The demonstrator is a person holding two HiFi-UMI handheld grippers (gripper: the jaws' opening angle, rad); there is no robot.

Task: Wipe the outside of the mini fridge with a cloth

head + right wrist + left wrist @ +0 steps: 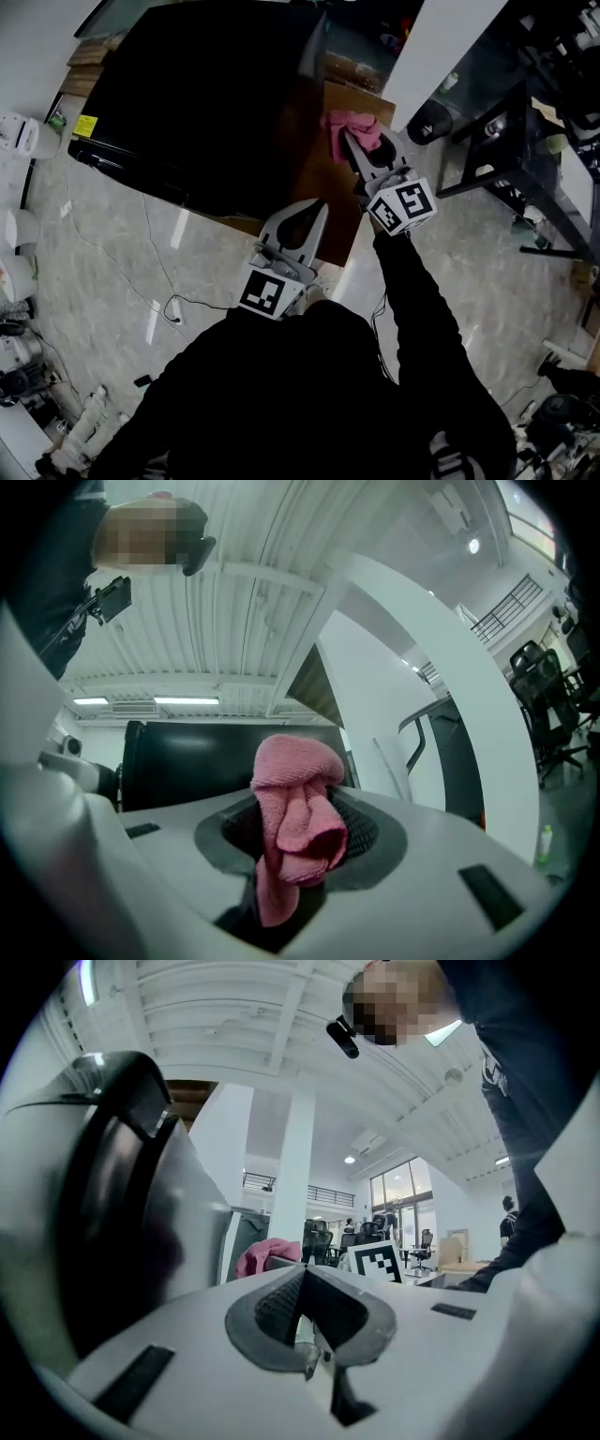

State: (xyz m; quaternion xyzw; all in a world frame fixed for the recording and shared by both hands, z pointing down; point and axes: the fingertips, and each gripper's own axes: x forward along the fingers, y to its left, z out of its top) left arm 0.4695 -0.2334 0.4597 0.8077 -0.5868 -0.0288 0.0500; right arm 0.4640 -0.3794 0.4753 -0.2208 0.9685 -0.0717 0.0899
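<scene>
Nearest in head view, dark-clad shoulders (309,403) at 6 o'clock; beyond them left gripper (317,211), then right gripper (349,142) farther out toward 12, pink cloth (354,127) at right edge of black mini fridge (187,94), its bulk spreading toward 10 o'clock. Left gripper view: jaws pressed together, nothing between. Right gripper view: jaws clamped on bunched cloth (295,808), mini fridge (187,752) behind at 10 o'clock, right arm likely better placed for wiping leftward.

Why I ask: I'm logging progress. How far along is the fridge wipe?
Done: right tongs grip the cloth. In hand: cloth at the right side of the fridge; contact unclear. To do: no wiped area shows; likely all faces. Left tongs shut, empty.
</scene>
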